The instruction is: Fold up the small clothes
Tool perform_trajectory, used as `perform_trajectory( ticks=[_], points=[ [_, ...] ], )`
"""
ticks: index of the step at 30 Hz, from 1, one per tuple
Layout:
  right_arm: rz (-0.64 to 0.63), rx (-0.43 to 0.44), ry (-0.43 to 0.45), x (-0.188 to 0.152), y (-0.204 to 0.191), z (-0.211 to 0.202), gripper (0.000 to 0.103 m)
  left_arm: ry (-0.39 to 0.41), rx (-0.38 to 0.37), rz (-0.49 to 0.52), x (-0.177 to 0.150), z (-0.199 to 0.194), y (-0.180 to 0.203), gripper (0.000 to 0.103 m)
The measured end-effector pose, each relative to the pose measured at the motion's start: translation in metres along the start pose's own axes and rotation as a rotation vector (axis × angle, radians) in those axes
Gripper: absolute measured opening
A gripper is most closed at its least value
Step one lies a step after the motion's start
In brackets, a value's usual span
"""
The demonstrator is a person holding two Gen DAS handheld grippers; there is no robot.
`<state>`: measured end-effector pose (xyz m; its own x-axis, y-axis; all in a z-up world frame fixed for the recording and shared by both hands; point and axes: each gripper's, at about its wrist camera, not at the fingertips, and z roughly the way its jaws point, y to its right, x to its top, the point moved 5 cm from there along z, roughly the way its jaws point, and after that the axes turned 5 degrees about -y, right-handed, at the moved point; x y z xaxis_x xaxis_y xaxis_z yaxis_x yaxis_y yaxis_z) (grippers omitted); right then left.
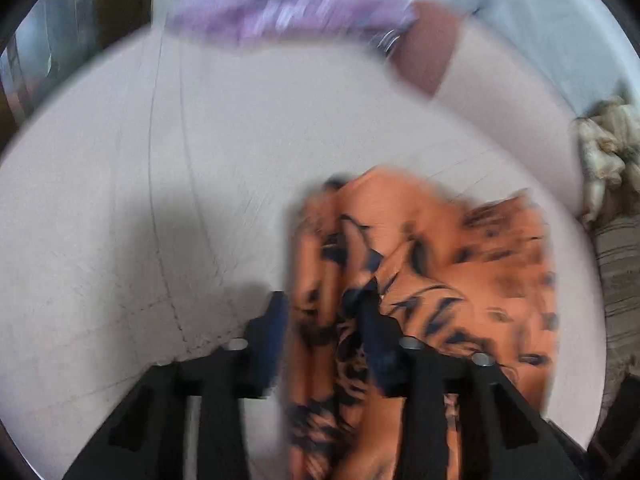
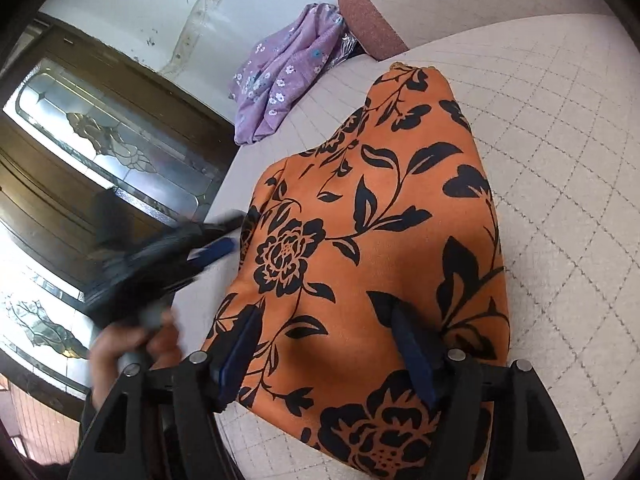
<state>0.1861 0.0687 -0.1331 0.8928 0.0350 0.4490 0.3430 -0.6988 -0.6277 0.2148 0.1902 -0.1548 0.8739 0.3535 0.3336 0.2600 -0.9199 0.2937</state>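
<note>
The quilted mattress (image 2: 560, 160) of the bed carried everything, its pale stitched cover spread flat, which is probably why it served as the folding surface. On it lay the orange garment (image 2: 380, 220), printed with black flowers and leaves, close to the bed's left edge as the right wrist view showed it. It had apparently been smoothed into a long narrow panel so that a fold could be laid across it. Its long axis ran from the near end under the right gripper away toward the far end of the bed, narrowing to a rounded tip that pointed at the reddish-brown bolster (image 2: 372, 28). In the left wrist view the same garment (image 1: 420, 280) looked rumpled and motion-blurred, so its edge on that side could not be read clearly.

A lilac flowered cloth (image 2: 280, 84) sat bunched at the far left corner of the bed, well apart from the orange piece; I judged it had been set aside as separate work.

The right gripper (image 2: 328, 344) stood over the near end of the garment with its jaws spread wide, one finger near each long edge, nothing held; this looked like pressing or lining up rather than lifting. The left gripper (image 1: 324, 320) was at the garment's left edge, its jaws apart, with cloth lying between them, though blur hid whether they pinched it.
</note>
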Motion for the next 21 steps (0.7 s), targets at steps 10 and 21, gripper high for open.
perform_trajectory(
  ticks=[10, 21],
  points=[
    [0.001, 0.002, -0.017, 0.000, -0.005, -0.011, 0.072, 0.077, -0.032, -0.005, -0.056, -0.060, 0.000, 0.046],
    [0.008, 0.009, 0.025, -0.067, -0.008, -0.061, 0.074, 0.075, 0.077, 0.120, -0.137, -0.068, 0.005, 0.051]
  ],
)
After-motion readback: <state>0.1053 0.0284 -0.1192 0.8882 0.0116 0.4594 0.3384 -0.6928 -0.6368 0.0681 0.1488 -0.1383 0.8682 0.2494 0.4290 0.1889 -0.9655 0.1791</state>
